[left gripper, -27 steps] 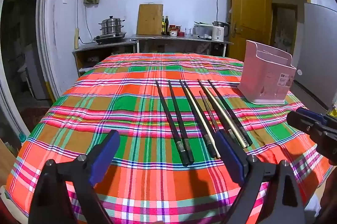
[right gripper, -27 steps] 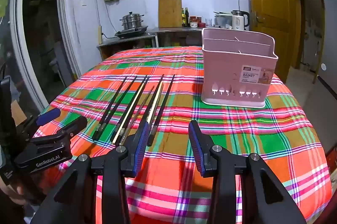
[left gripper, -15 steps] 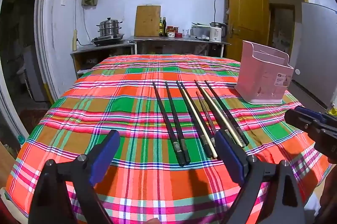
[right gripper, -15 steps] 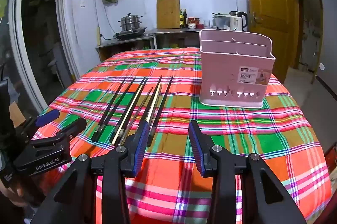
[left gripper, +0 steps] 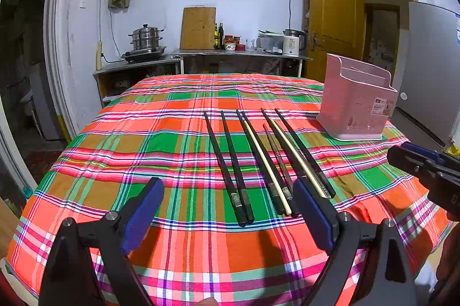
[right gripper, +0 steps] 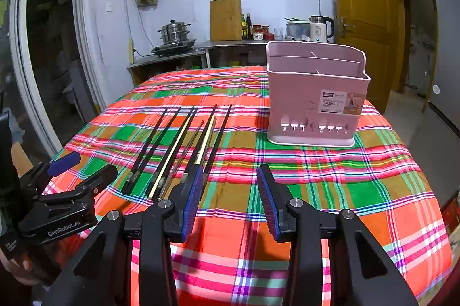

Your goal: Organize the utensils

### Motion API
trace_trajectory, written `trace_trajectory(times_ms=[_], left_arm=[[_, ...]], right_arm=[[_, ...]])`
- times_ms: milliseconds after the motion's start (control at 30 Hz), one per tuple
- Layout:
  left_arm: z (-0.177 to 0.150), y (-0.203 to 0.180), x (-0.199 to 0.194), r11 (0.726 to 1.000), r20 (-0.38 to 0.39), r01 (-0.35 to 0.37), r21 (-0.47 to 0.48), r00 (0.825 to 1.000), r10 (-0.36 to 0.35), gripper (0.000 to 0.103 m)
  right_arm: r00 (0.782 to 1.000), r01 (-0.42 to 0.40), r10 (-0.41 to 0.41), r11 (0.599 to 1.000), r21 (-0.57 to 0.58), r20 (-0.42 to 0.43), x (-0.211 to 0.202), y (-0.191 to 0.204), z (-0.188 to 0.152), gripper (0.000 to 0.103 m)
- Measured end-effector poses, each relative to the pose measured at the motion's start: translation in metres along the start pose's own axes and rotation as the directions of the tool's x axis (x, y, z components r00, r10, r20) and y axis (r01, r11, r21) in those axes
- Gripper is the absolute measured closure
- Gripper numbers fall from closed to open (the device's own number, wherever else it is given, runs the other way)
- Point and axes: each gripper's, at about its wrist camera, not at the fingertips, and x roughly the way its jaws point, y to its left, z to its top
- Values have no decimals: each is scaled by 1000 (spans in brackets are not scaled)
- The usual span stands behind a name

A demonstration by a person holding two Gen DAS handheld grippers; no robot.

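Chopsticks lying lengthwise just ahead of the left claw, the nearer one; both it and the right claw gape empty

Woven plaid cloth over the surface, soft and matt, ahead of the claw glossy black chopsticks, matt pink plastic basket, ribbed blue pads

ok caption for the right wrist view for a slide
Open right gripper above plaid tablecloth, chopsticks lying left of the empty pink utensil basket.
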Motion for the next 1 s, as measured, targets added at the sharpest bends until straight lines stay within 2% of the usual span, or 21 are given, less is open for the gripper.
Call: trace_trajectory(times_ms=[1000], left_arm=[[1, -4, -2, 1000, -2, 14, 9, 1000, -14, 10]], right_arm=[[1000, 0, 0, 1000, 1, 0, -2, -1, 0, 63]])
